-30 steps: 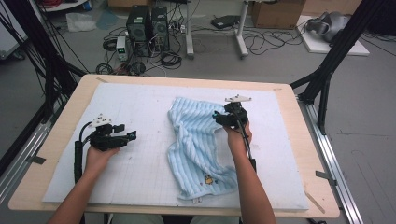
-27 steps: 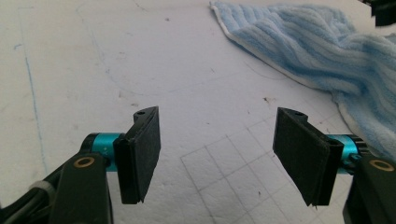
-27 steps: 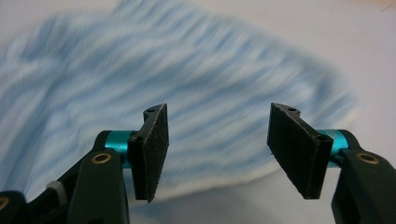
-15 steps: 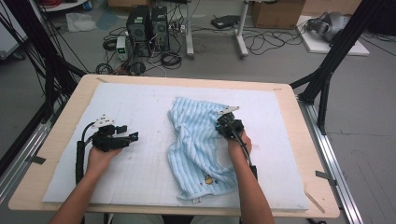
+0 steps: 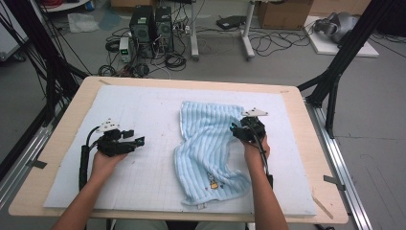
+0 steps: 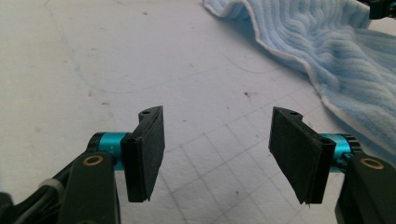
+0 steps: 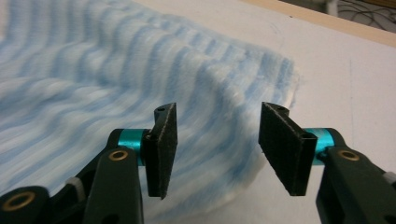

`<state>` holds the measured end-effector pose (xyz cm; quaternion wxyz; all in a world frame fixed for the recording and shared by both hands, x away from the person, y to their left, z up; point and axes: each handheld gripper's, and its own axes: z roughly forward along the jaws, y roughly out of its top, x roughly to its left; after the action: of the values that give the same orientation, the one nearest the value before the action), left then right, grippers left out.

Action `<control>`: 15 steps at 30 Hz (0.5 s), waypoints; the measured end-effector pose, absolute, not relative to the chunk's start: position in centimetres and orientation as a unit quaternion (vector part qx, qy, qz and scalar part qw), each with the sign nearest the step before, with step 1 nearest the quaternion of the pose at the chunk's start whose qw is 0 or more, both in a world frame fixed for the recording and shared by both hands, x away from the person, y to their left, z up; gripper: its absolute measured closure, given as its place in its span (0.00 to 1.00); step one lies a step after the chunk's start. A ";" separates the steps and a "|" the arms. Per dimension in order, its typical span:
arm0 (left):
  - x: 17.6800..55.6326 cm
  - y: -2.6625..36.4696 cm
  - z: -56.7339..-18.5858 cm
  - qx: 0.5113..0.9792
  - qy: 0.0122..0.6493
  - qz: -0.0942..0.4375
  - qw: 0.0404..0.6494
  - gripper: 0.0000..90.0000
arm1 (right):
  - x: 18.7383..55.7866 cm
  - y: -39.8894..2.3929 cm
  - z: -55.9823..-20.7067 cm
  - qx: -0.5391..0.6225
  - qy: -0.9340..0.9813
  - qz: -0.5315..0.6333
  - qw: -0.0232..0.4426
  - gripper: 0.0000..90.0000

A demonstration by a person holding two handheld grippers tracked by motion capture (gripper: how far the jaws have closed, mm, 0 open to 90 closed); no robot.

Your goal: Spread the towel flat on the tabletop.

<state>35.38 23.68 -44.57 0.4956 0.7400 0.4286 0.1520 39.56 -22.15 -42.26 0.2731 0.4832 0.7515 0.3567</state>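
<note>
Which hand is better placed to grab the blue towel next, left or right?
Right, probably. The right tongs stand open directly over a raised fold of the blue towel, having just reopened with nothing between them. The left tongs are open over bare white mat, apart from the towel.

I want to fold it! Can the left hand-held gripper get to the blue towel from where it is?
Probably yes. The left hand-held gripper has open jaws with bare white mat ahead, and the blue towel lies just beyond with nothing between them.

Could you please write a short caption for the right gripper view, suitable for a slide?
Right tool, jaws open, poised over a raised fold of the blue striped towel on the white mat.
</note>
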 end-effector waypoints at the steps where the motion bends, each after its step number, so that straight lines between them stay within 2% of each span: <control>1: 35.4 23.5 -44.6 0.743 0.426 0.148 0.496 0.43 | 39.2 -22.4 -42.0 0.485 0.755 0.355 0.262 0.47; 4: 35.3 23.3 -44.6 0.745 0.421 0.140 0.499 0.43 | 37.3 -23.2 -41.5 0.480 0.747 0.388 0.246 0.46; 10: 35.6 22.7 -44.1 0.726 0.425 0.122 0.526 0.39 | 34.0 -24.7 -41.3 0.465 0.748 0.405 0.244 0.42; 15: 36.2 21.6 -44.0 0.717 0.430 0.115 0.536 0.40 | 32.7 -25.6 -41.8 0.455 0.752 0.407 0.247 0.41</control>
<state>36.17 21.64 -44.04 0.5359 0.7175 0.4300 0.1146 32.68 -25.63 -41.77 0.2470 0.4549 0.7524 0.4074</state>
